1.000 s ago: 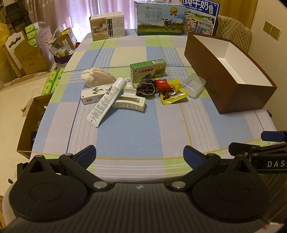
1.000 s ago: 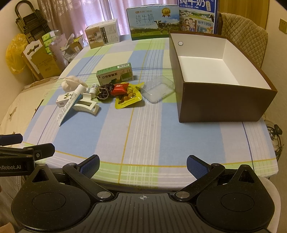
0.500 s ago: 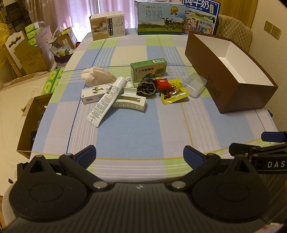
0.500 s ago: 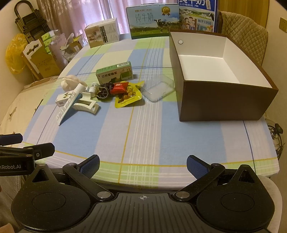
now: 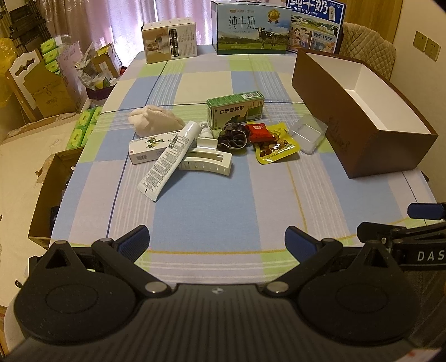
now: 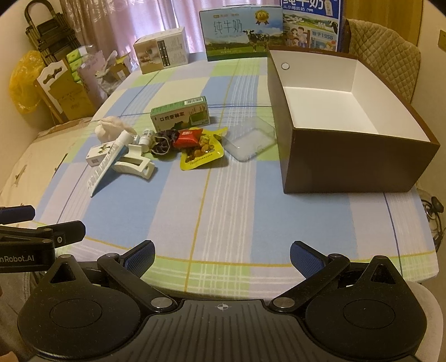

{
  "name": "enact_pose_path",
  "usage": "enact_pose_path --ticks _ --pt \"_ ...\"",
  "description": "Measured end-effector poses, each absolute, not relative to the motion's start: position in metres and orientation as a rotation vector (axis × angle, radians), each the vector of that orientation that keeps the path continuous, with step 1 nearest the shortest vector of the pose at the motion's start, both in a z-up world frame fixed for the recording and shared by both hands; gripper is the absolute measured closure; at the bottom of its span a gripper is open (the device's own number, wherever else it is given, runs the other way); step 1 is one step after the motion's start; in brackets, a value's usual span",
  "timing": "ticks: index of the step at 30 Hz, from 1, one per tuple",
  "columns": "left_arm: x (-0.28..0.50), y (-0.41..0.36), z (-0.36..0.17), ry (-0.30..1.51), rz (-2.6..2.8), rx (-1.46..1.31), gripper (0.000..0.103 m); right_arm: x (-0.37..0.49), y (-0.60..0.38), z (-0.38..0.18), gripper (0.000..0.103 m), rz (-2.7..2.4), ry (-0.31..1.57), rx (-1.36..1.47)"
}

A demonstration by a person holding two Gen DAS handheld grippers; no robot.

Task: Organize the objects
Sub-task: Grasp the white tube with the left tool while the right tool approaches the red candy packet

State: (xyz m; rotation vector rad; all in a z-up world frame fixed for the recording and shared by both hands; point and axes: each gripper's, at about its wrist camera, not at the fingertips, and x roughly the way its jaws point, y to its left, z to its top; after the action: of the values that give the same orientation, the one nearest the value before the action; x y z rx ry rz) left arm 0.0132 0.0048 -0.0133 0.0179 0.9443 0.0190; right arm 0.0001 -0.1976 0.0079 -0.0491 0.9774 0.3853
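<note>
At the bottom of the left wrist view the left hand-held gripper [image 5: 217, 241] is spread wide with nothing between its blue-padded fingers [image 5: 133, 242], hovering over the near edge of the table [image 5: 223, 211] with its checked blue, green and lilac cloth. The right hand-held gripper [image 6: 222, 254] sits likewise released and empty at the bottom of its own view; its side arm shows at the right edge of the left view, lettered "DAS". The left one's arm at the left edge of the right view reads "nRobot.AI".

The loose things lie clustered in the middle of the frame: a green box [image 5: 235, 109] with Chinese print and a barcode, a white tube [image 5: 170, 160] covered in small text, lying across a white carton [image 5: 152, 147] with a green sprig design, a cream hair claw [image 5: 207, 161], a small white bottle [image 5: 205, 128], a dark scrunchie [image 5: 232, 136], a red packet [image 5: 257, 132] on a yellow snack pouch [image 5: 276, 147], a clear plastic tray [image 5: 308, 133] and a beige cloth bundle [image 5: 154, 124].

The brown box [image 5: 331, 111], white inside, stands at right of centre, beside the clear tray. At the top of the frame, on the table's far end, stand a milk carton [image 5: 251, 27] marked "纯牛奶 PURE MILK", a blue carton [image 5: 315, 25] reading "1956", and a beige box [image 5: 168, 40].
</note>
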Motion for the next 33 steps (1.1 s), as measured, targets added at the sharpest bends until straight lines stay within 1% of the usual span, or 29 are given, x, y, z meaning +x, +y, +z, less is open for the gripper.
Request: enact_pose_path --ticks 16,18,24,26,31,33 --pt "0.047 0.031 -0.027 0.898 0.053 0.054 0.001 0.034 -0.182 -0.012 0.003 0.453 0.887 -0.013" --pt "0.053 0.034 -0.031 0.890 0.050 0.069 0.001 0.041 -0.179 -0.015 0.010 0.461 0.877 -0.018" --pt "0.073 0.044 -0.038 0.851 0.025 0.110 0.002 0.061 -0.165 -0.026 0.016 0.480 0.864 -0.039" --pt "0.082 0.049 -0.040 0.839 0.011 0.116 0.005 0.069 -0.161 -0.028 0.019 0.484 0.851 -0.050" --pt "0.105 0.061 -0.047 0.838 -0.029 0.109 0.011 0.089 -0.153 -0.030 0.021 0.485 0.832 -0.069" --pt "0.114 0.064 -0.051 0.837 -0.049 0.111 0.011 0.097 -0.149 -0.032 0.021 0.489 0.829 -0.075"
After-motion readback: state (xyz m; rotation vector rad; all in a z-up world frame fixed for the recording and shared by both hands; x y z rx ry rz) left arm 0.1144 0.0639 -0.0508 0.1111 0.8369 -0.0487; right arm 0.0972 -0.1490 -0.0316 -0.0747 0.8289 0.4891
